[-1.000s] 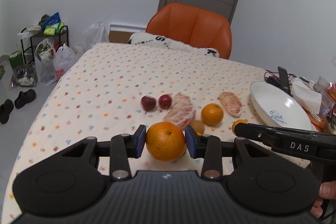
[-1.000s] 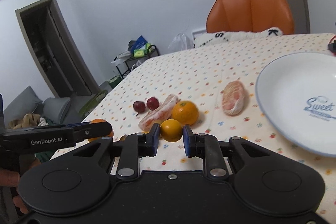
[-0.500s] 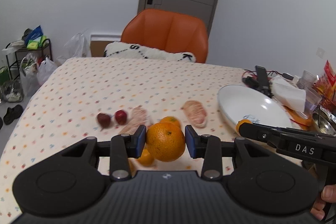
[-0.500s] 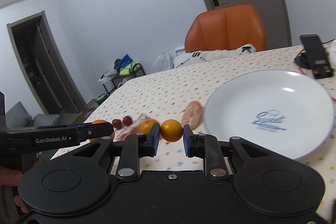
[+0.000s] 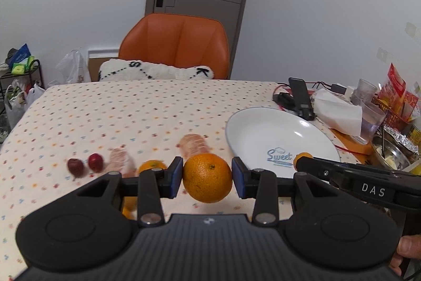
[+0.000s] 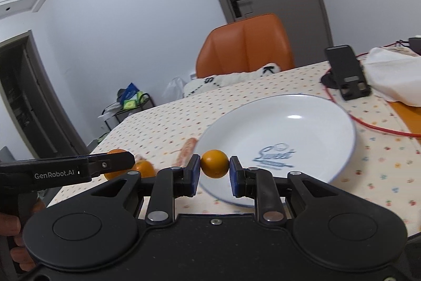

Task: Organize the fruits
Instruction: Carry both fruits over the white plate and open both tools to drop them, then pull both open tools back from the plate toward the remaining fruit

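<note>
Plate (image 5: 252, 128) bare; nothing delivered yet. Left of it on the cloth: two plums (image 5: 85, 165), peeled segments (image 5: 194, 145), one orange (image 5: 151, 166). Your left gripper (image 5: 207, 177) clamps a big orange (image 5: 207, 177) short of the plate; right gripper (image 6: 214, 167) grips a small orange (image 6: 214, 163) over its near rim.

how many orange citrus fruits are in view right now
4: a large orange clamped in the left gripper, a small orange in the right gripper, a loose orange on the tablecloth, and a fourth orange partly hidden behind the left gripper's linkage.
</note>
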